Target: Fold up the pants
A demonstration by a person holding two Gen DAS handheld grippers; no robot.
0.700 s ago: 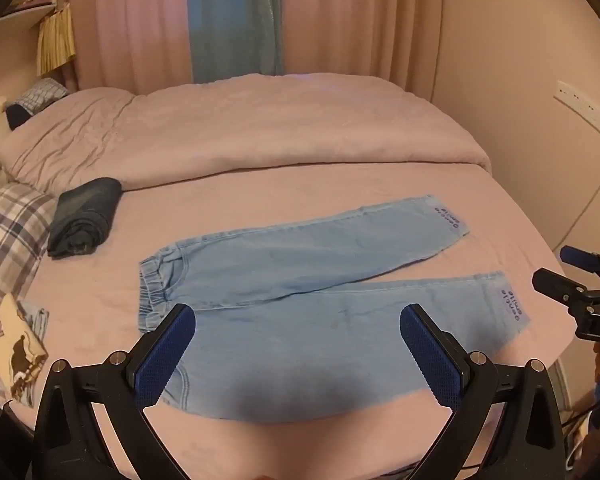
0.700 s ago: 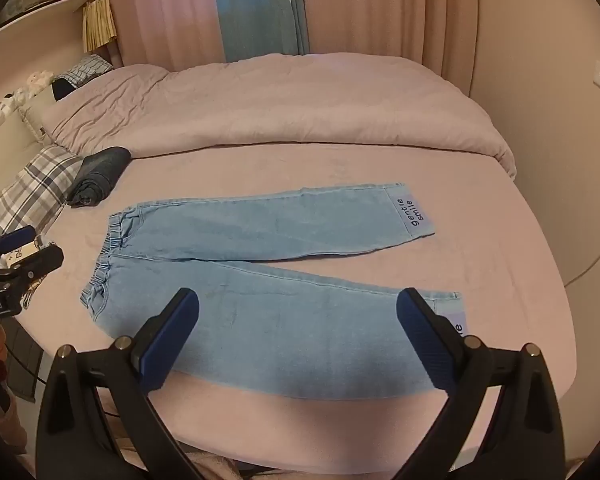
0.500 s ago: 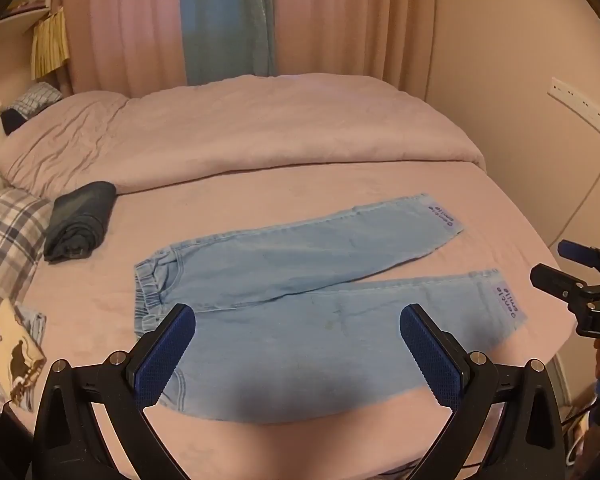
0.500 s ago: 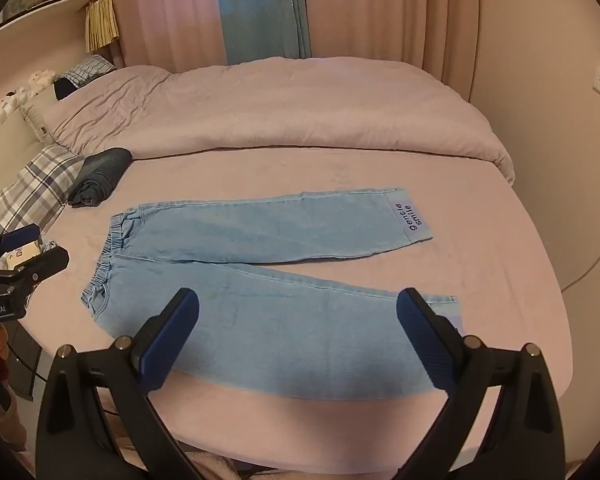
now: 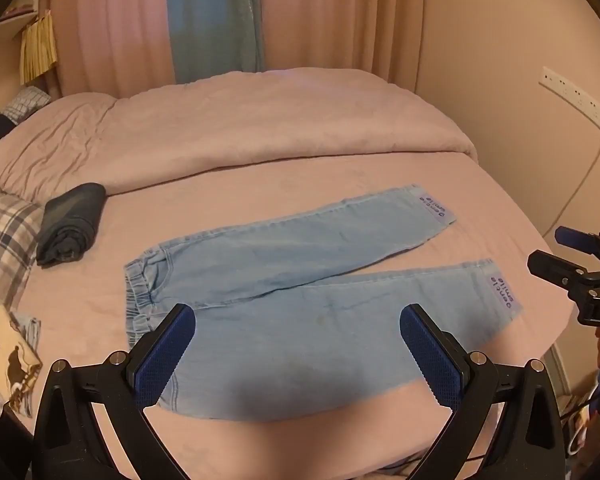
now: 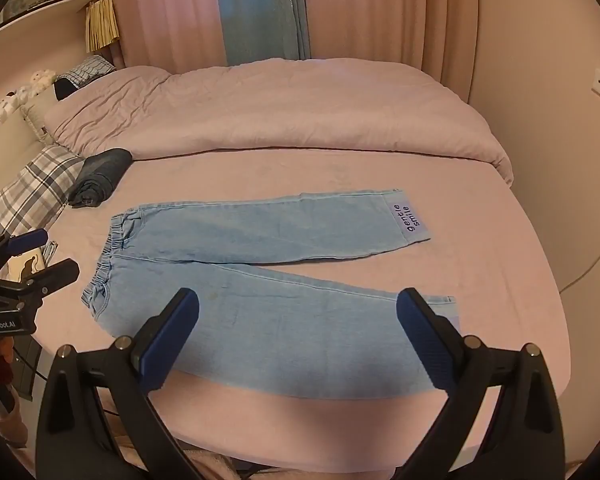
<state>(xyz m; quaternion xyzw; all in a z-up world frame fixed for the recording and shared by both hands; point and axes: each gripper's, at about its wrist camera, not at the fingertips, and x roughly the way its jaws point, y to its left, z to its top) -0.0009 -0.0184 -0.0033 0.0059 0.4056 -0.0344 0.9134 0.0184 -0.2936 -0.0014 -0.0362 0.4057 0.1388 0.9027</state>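
While above the pants (image 5: 308, 304), left claw (image 5: 296, 344) and right claw (image 6: 296, 332) both gaping, empty.

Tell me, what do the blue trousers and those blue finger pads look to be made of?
The trousers: probably light-washed denim or a cotton lookalike, matt, with stitched seams and a gathered elastic waistband. The pads on the fingers: likely rubber or soft plastic, judging by the fine grid texture; the black fingers behind look like hard plastic.

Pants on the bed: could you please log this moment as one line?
pants: flat, unfolded, on bed | left gripper: open, empty | right gripper: open, empty
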